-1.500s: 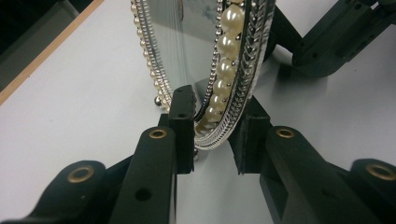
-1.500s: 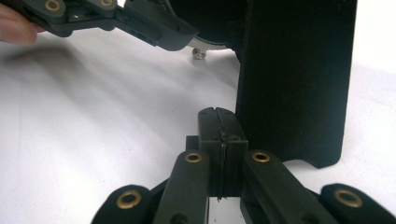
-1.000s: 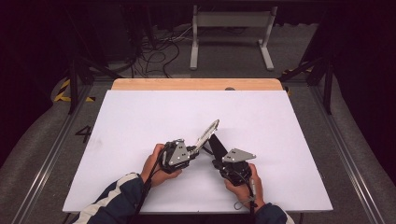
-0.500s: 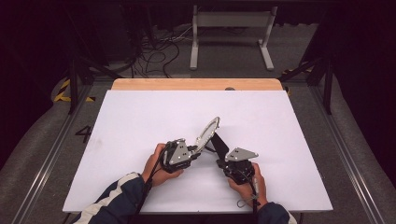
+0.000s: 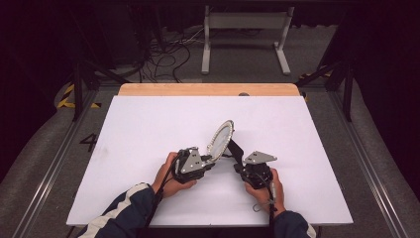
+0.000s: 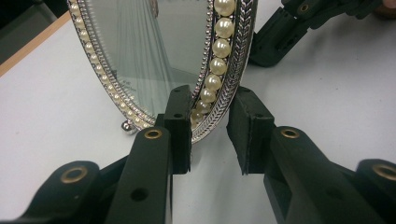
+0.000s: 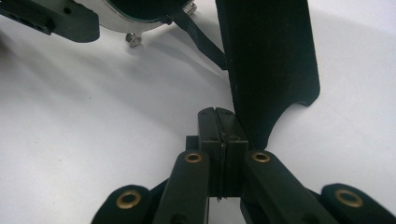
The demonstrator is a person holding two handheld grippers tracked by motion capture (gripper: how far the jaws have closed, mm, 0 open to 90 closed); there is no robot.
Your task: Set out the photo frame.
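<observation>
Oval pearl-rimmed mirror point(image 6: 154, 56) is standing tilted; left gripper point(image 6: 210, 135) fingers are straddling its rim, apart; right gripper point(image 7: 219, 140) fingers are pressing together.

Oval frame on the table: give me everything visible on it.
The oval frame stands tilted on the white table. Its silver-looking rim has a braided pattern and a ring of pearl-like beads around glass over a pale picture. A small metal ball foot rests on the table, and a black back stand props it. The left gripper straddles its lower rim, one pad touching the front.
</observation>
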